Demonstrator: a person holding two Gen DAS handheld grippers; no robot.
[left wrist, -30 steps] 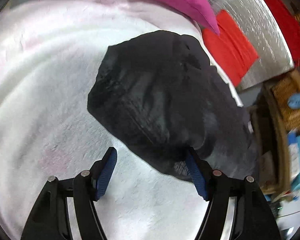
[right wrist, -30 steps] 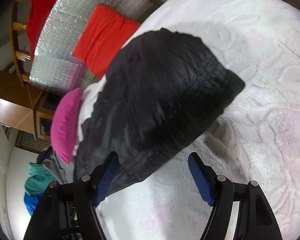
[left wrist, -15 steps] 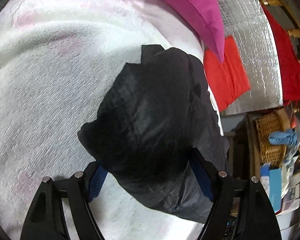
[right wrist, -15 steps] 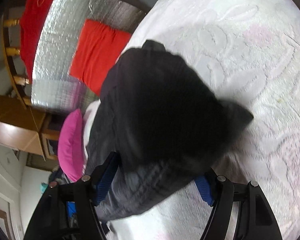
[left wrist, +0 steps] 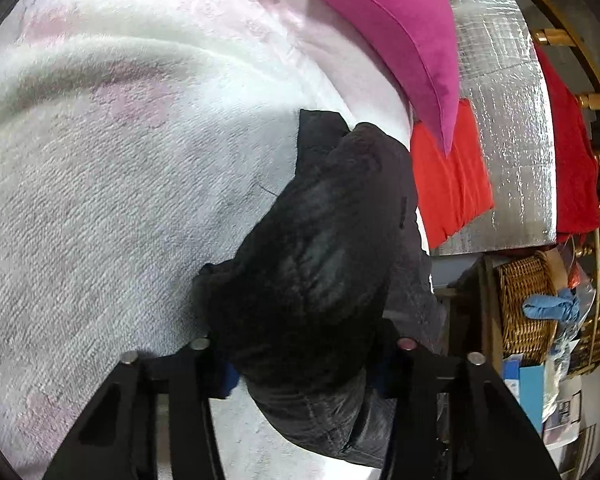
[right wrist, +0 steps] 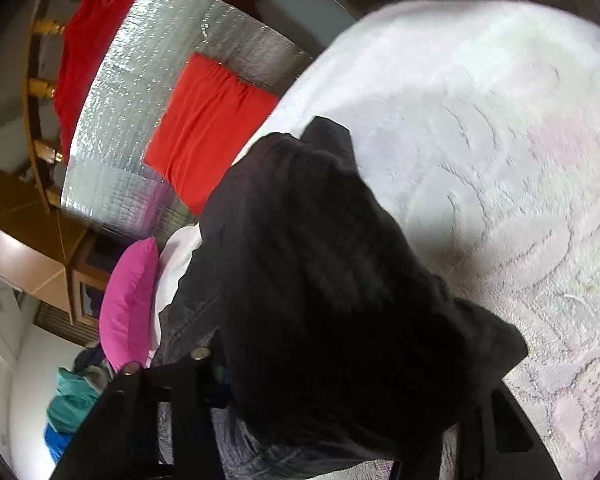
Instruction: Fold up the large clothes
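Left tongs [left wrist: 304, 364] and right tongs [right wrist: 340, 376] have just been closing and each now pinches a bunched fold of the black garment [left wrist: 324, 248], which lies on the white bedspread [left wrist: 100, 200]; no writing is legible

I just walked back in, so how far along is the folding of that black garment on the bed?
Done: the black garment lies bunched on the white blanket. In hand: the left gripper and right gripper have just been closing around its near end. Left: making the fold and flattening it.
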